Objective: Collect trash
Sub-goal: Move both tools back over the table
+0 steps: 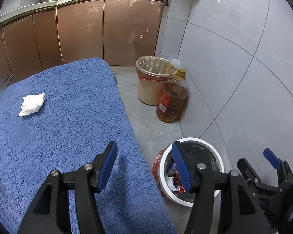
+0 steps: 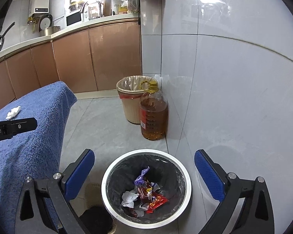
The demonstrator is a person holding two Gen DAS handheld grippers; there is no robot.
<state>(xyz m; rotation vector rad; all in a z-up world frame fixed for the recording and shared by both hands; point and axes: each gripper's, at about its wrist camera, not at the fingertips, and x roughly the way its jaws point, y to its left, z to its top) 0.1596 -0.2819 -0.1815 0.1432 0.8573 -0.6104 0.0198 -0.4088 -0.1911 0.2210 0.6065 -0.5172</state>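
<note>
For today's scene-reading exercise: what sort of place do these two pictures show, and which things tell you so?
Most likely a home kitchen. A run of copper-coloured cabinets sits under a white counter carrying a microwave, and a large bottle of cooking oil stands on the tiled floor beside a lined bin.

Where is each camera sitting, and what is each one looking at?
Left wrist: sits on the left gripper, looking down over the blue towel-covered table with its crumpled white tissue; its own open blue-padded fingers show, plus the right gripper at the edge.
Right wrist: sits on the right gripper, looking down into the white round bin with black liner; its wide-open fingers show.
Shared: the bin, table, tissue, beige bin and amber oil bottle.
</note>
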